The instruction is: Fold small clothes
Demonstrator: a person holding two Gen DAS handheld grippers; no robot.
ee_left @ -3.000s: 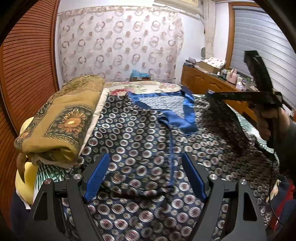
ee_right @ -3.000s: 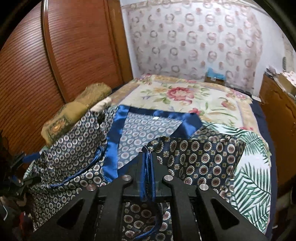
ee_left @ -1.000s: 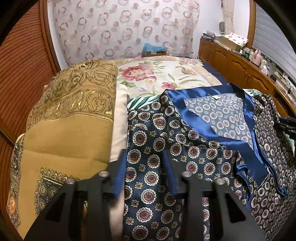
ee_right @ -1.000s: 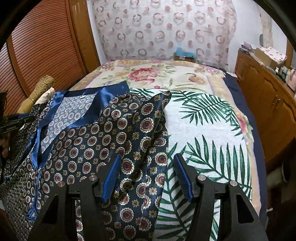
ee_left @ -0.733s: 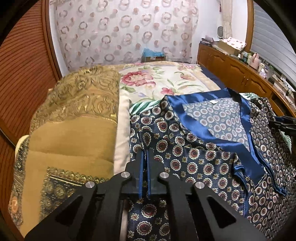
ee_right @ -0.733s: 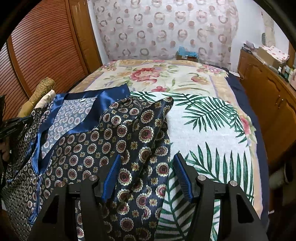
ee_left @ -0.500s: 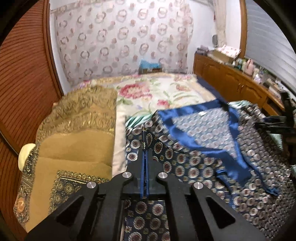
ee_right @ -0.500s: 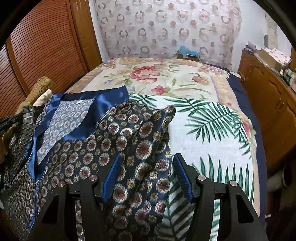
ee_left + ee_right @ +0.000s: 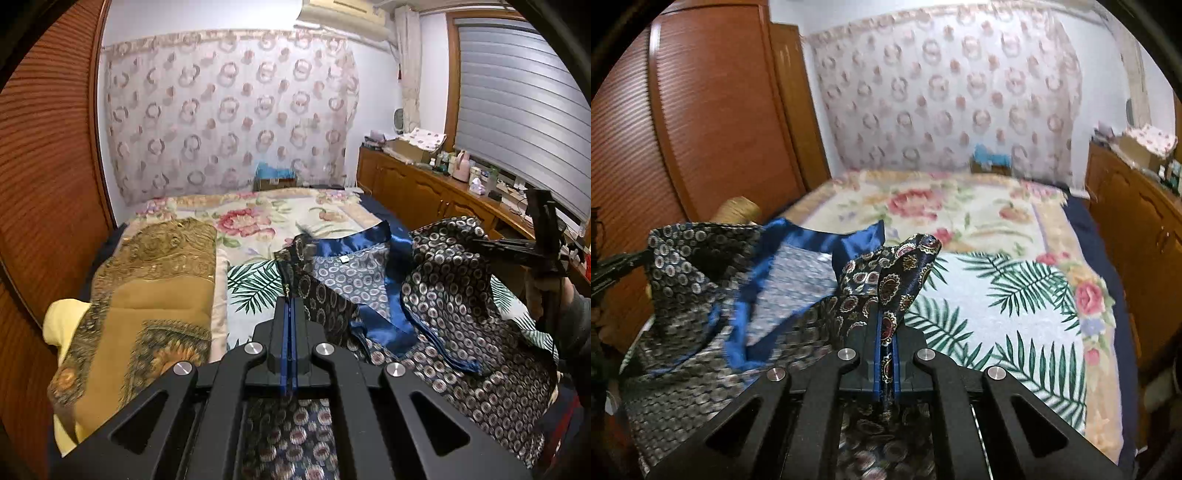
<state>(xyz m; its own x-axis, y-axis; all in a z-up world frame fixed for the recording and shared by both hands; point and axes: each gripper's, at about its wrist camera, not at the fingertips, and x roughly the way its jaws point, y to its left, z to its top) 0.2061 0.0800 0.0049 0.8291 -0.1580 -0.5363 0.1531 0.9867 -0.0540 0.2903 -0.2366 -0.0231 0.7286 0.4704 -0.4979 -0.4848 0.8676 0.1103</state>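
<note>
Grippers are both clamping the navy medallion-print satin garment (image 9: 454, 280): left gripper (image 9: 290, 314) pinching one edge, right gripper (image 9: 885, 332) seemingly pinching a bunched corner.

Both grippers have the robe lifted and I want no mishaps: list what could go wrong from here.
1. The left gripper pinches only a thin edge of the satin robe, so it may slip out.
2. The right gripper holds a bunched wad, so the fold could come out crooked.
3. The quilt lies close on the left; the swinging robe may drag across it.
</note>
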